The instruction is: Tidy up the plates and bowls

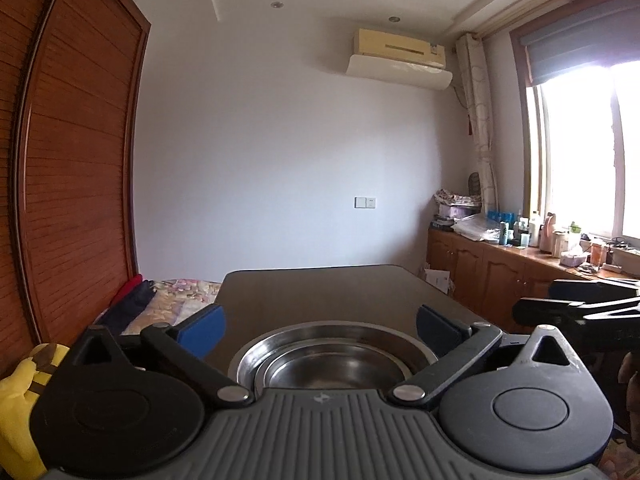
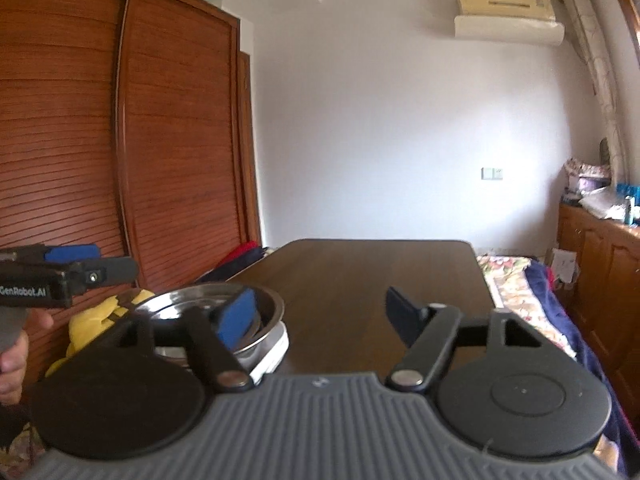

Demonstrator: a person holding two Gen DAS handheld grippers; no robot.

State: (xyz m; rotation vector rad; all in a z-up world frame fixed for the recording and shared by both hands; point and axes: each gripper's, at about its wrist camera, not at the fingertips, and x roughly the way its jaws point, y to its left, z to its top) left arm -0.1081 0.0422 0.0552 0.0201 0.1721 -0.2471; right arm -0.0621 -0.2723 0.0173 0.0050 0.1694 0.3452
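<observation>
With both my grippers spread wide and empty, the steel bowls (image 1: 334, 360) sit nested on the dark table (image 1: 320, 288).
My left gripper (image 1: 320, 326) hangs over them without touching; my right gripper (image 2: 320, 314) points beside them.

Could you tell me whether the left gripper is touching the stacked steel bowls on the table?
Apart. The left wrist view shows the left gripper open wide, its blue pads well clear of the steel bowls.

Both cameras sit low at the near end of the dark table (image 2: 360, 280), looking nearly level along it to the far white wall. The left camera hangs close over the stacked steel bowls (image 1: 332, 356); the right camera, further right, sees the stack at its left. Both views share the air conditioner (image 1: 400, 58).
</observation>
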